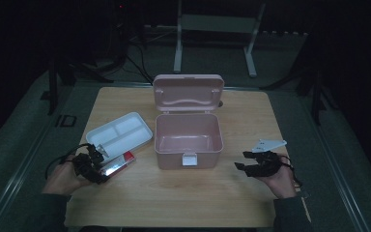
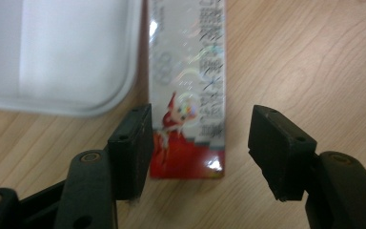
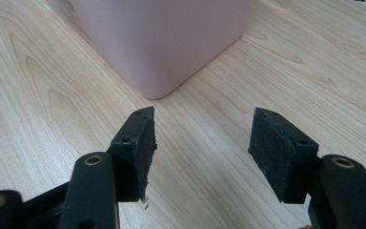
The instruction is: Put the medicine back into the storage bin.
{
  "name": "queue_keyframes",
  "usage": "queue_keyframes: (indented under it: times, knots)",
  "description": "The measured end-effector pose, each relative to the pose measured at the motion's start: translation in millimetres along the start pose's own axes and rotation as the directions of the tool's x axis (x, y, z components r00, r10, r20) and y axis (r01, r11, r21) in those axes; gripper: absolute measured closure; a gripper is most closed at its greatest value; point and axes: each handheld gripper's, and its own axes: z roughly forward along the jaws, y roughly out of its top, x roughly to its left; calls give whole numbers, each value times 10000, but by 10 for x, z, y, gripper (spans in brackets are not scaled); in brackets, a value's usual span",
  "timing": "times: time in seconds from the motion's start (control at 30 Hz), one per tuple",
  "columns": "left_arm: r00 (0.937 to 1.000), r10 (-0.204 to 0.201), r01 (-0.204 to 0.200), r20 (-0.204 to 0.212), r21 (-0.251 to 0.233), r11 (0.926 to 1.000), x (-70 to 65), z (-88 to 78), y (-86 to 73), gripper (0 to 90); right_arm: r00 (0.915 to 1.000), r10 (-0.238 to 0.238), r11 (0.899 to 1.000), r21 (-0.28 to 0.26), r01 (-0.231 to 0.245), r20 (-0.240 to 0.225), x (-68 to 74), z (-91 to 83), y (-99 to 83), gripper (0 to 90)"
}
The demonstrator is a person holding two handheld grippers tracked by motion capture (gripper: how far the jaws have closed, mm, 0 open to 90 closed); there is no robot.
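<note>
A pink box stands open at the middle of the wooden table, its lid tipped back. Left of it lies a white divided tray, and a flat red and silver packet rests on the table at the tray's near edge. My left gripper is open around the packet's near end. In the left gripper view the packet lies between the jaws, close to the left one and apart from the right one, with the tray beside it. My right gripper is open and holds nothing, right of the box.
The table has bare wood along its front edge and to the right of the box. Dark stands and a pale metal frame rise behind the table's far edge.
</note>
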Motion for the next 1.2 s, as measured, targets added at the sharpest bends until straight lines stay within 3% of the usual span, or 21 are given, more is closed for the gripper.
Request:
queue_keyframes:
  times: [0.1, 0.33, 0.47, 0.6, 0.83, 1.0, 1.2]
  knots:
    - [9999, -148, 148, 57, -24, 9999, 41, 19, -38, 406, 10000, -48, 10000, 9, 48, -17, 6, 8, 3, 412]
    - [9997, 185, -188, 136, 193, 9996, 16, 129, 12, 432, 10000, -45, 10000, 12, 45, -5, -1, 10, -1, 413]
    - [9973, 733, -733, -2, 420, 9964, -42, 138, 54, 499, 10000, 16, 10000, 4, -16, -15, -1, 1, -2, 412]
    - [9900, 1350, -1369, 420, 454, 9895, -132, 136, 64, 499, 10000, -5, 10000, -31, 5, -7, -11, -7, -4, 412]
    - [9877, 1452, -1455, 572, 9, 9894, -151, 169, 205, 453, 10000, -67, 10000, 35, 67, -35, 2, 15, 1, 412]
    - [9862, 1534, -1554, 626, 280, 9875, -141, 195, 297, 480, 10000, -1, 10000, 27, 1, -42, -10, 5, -8, 412]
    - [9835, 1659, -1679, 720, 224, 9856, -143, 201, 324, 489, 10000, 1, 10000, 34, -1, -42, -11, 9, -9, 413]
